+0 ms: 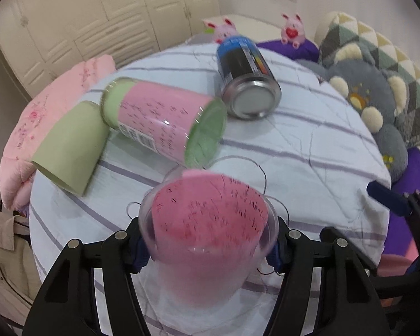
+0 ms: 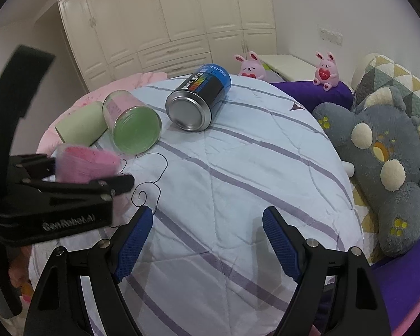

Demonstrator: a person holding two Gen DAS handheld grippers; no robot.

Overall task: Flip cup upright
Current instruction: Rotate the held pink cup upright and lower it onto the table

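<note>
My left gripper (image 1: 208,249) is shut on a clear plastic cup with a pink paper lining (image 1: 210,224), held above the striped quilt with its mouth toward the camera. The same cup (image 2: 84,165) shows blurred in the right wrist view, between the left gripper's fingers (image 2: 117,182). My right gripper (image 2: 207,238) is open and empty over the quilt (image 2: 238,182), to the right of the left one.
On the quilt lie a clear cup with pink and green lining (image 1: 165,120), a green paper cup (image 1: 70,145) and a black-and-blue can (image 1: 246,78), all on their sides. Grey plush cushions (image 2: 386,162) lie right. Pink bunny toys (image 2: 326,71) sit at the back.
</note>
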